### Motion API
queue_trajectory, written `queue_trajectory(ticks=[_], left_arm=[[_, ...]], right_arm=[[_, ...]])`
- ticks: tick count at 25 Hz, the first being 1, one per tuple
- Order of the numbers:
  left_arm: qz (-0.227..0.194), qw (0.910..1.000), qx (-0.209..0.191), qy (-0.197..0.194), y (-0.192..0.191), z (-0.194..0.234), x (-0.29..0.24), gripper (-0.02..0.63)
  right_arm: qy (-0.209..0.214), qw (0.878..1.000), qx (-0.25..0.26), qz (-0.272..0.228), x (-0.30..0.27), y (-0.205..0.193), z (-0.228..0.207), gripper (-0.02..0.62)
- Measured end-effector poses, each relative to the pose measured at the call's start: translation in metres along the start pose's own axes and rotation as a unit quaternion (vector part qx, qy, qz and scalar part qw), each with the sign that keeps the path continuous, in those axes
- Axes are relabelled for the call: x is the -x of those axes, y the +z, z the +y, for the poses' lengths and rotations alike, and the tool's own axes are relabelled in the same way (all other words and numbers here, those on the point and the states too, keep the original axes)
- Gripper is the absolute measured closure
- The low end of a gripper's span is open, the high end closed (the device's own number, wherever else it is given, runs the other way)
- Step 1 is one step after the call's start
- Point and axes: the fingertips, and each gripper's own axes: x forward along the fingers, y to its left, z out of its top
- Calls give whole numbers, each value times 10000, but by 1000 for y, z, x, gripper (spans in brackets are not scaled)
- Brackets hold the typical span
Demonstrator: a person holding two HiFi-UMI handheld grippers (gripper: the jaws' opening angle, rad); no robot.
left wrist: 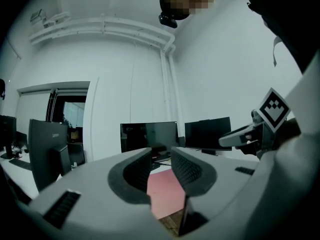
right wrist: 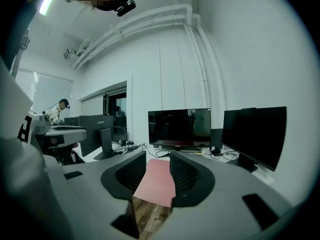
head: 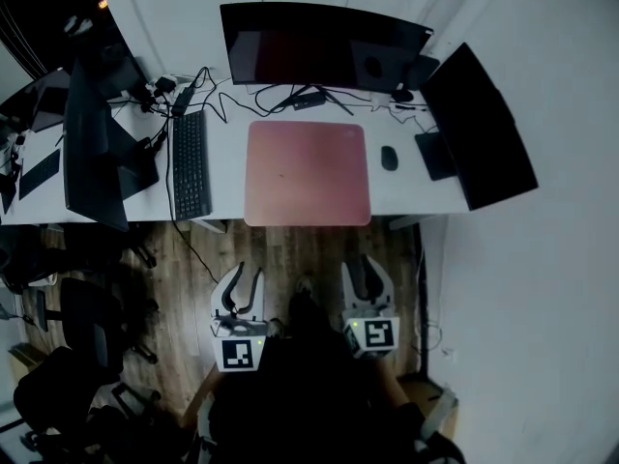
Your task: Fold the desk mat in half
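One desk mat (head: 308, 172), long axis left-right

Overhead, two low; desk (head: 228, 172) shared

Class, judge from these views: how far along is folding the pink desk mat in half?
Done: nothing; the desk mat lies flat and unfolded on the desk. In hand: the left gripper and right gripper hover over the wooden floor, short of the desk, jaws apart and empty. Left: reach the mat, grip an edge, fold it over.
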Motion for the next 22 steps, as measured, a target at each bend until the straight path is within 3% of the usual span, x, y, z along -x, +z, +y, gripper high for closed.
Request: queue_trajectory(ticks=[2, 6, 9, 14, 17, 22], left_arm=[[67, 10000, -30, -15, 1, -1, -24, 486], [428, 9972, -597, -147, -7, -8, -67, 486], [594, 9967, -540, -80, -15, -13, -93, 486], [829, 9931, -820, -161, -27, -23, -128, 486], [927, 9874, -1243, -323, -39, -28, -143, 486], [1326, 9773, -1564, -534, -68, -28, -156, 474]], right_arm=[[83, 9999, 21, 80, -20, 2, -16, 466], [292, 9987, 203, 356, -53, -5, -46, 462], [470, 9957, 417, 675, -75, -19, -70, 459], [844, 9870, 660, 1201, -102, -46, -98, 457], [922, 9841, 787, 1296, -114, -63, -112, 454], [1069, 9766, 950, 1607, -127, -90, -121, 454]])
